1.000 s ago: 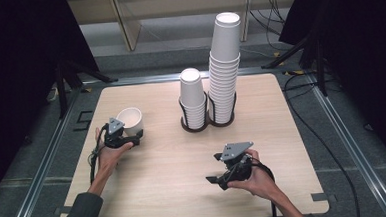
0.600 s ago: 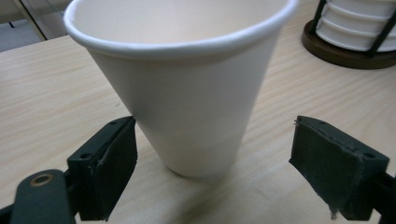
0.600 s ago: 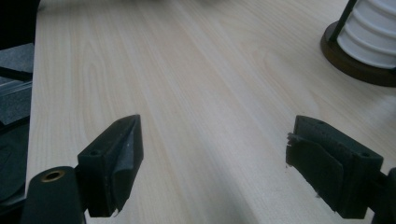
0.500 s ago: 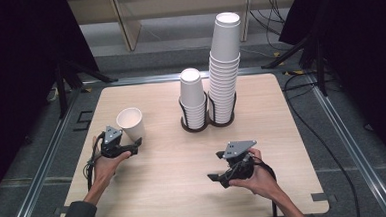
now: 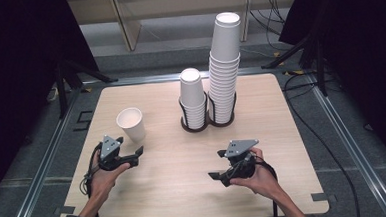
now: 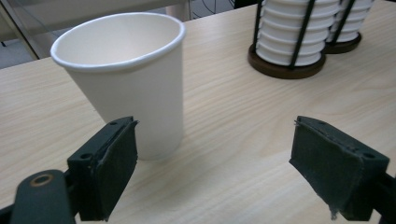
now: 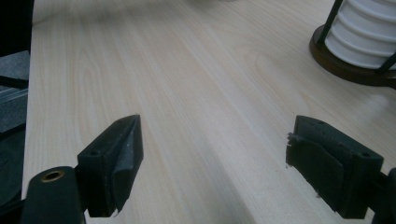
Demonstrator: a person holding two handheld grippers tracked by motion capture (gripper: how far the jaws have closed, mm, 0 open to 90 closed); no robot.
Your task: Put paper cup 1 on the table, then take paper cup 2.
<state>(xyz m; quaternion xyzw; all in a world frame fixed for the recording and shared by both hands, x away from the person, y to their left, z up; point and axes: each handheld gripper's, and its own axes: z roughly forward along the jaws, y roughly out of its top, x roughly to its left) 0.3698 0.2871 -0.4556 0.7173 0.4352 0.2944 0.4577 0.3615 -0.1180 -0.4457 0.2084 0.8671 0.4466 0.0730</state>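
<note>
High view: a cup (image 5: 130,124) stands upright on the table's (image 5: 175,189) near left, just beyond the open, empty left gripper (image 5: 133,155); the right gripper (image 5: 215,176) waits near right. Left gripper view: back straight off so the left jaw clears the cup's base. Right gripper view: jaws wide open over bare wood, empty.

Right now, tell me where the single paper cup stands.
In the high view the single paper cup stands upright on the table's left side, just beyond the open left claw and left of the two cup stacks.
</note>
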